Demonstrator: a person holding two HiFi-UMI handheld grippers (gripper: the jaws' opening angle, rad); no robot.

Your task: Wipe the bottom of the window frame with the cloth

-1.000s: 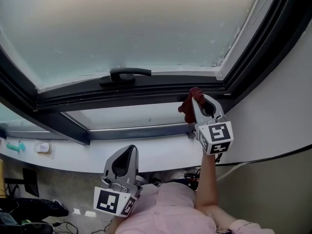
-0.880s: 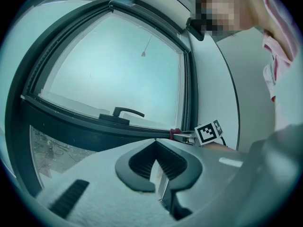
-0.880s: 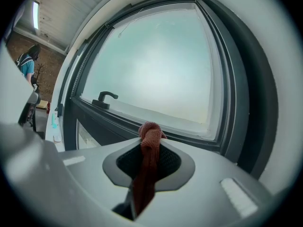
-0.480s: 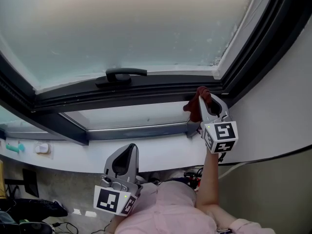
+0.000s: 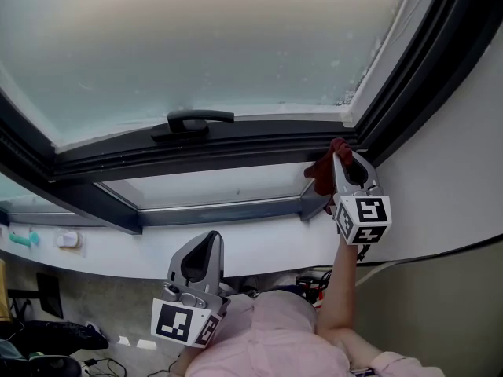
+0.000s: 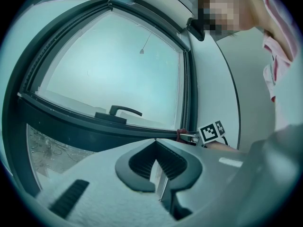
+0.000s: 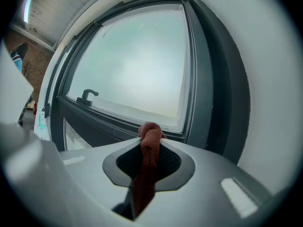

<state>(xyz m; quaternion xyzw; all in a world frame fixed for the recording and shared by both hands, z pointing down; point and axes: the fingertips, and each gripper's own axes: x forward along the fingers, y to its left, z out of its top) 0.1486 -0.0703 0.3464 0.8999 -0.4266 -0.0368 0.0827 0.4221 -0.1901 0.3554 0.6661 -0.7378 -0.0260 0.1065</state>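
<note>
right gripper (image 5: 339,151): sits at about 3 o'clock in the head view. your arm reaches up to it from 5 o'clock. the jaws are clamped on the cloth (image 5: 321,173), a dark red one. in the right gripper view a bunched knot of it pokes out past the jaw tips, and the rest runs back down between the jaws.

cloth position: its bunched end looks to be touching the bottom bar of the window frame (image 5: 236,144). that is at the bar's right end, just beside the corner where the side bar runs up toward 1 o'clock. a loose fold hangs off the gripper's 9 o'clock side, over the paler ledge below the bar.

left gripper (image 5: 209,240): low in the head view, at about 7 o'clock and close to your pink shirt (image 5: 267,340), well apart from the frame. its jaws are drawn together, with at most a thin slit between the pads, and nothing is held in them.

window handle (image 5: 198,121): on the bottom bar at about 11 o'clock from picture centre, lying level and well left of the cloth.

pane (image 5: 236,38): frosted pale, with specks near the lower right corner.
</note>
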